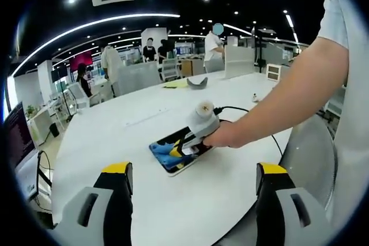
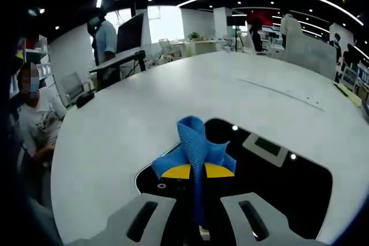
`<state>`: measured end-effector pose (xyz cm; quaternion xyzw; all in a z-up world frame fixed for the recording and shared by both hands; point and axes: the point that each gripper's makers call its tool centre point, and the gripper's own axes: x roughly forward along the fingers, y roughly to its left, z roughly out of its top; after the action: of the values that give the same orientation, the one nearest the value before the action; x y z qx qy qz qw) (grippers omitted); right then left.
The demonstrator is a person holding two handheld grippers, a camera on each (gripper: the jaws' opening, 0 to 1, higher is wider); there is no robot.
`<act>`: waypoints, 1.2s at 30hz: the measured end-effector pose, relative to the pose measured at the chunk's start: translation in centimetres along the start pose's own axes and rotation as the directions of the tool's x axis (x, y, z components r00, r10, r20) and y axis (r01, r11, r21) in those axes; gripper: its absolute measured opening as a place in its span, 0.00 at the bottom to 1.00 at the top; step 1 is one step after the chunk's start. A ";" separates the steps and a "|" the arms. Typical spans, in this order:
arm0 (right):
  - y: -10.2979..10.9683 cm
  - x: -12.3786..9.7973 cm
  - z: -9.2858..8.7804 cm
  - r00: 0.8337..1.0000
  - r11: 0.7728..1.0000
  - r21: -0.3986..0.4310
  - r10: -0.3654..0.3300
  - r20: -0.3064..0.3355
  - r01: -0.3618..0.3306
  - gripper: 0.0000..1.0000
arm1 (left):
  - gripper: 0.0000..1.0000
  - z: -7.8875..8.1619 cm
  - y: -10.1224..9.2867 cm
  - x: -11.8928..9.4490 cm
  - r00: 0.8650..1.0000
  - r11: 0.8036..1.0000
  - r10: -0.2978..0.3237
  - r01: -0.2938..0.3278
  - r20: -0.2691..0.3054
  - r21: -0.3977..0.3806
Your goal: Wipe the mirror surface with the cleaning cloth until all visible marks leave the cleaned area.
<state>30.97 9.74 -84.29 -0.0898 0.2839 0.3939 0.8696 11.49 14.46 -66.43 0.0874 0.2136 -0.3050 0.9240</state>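
Left gripper (image 1: 193,185): jaws wide apart, holding nothing, hovering over the white table (image 1: 115,131) and taking no part in the wiping.

Right gripper (image 2: 193,172): jaws closed on the blue cleaning cloth (image 2: 196,145), which bunches up between the yellow tips and rises toward 12 o'clock in the right gripper view. In the left gripper view the same gripper, held by the person's hand (image 1: 222,136), sits at about 12 o'clock from the left jaws, pressed down on the mirror.

Mirror (image 2: 288,188): lies flat on the table, dark, reflecting ceiling lights. Cloth touches its near-left portion.

Progress, as a judgement: wiping is under way. No distinct marks can be made out on the glass; I cannot tell whether any remain. The area toward 3 o'clock of the cloth probably awaits passes.
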 end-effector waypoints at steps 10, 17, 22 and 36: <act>-0.4 -0.9 -0.5 1.000 1.000 0.008 -0.016 -0.006 0.016 0.01 | 0.89 0.2 -0.1 -0.2 1.000 1.000 0.000 -0.001 0.008 0.003; -0.8 -1.6 -0.9 1.000 1.000 0.013 -0.028 -0.012 0.028 0.01 | 0.89 0.3 -0.2 -0.4 1.000 1.000 -0.002 0.002 0.010 0.010; -1.0 -1.9 -1.1 0.999 0.999 0.017 -0.033 -0.012 0.033 0.01 | 0.89 0.4 -0.2 -0.4 1.000 1.000 -0.002 0.002 0.013 0.011; -2.0 -2.8 -1.8 0.998 0.998 0.029 -0.056 -0.015 0.056 0.01 | 0.89 0.4 -0.4 0.0 1.000 1.000 -0.010 0.010 0.012 0.023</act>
<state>30.16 5.93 -84.31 -0.0877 0.2930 0.3646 0.8795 11.37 14.06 -66.10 0.0952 0.2048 -0.3127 0.9226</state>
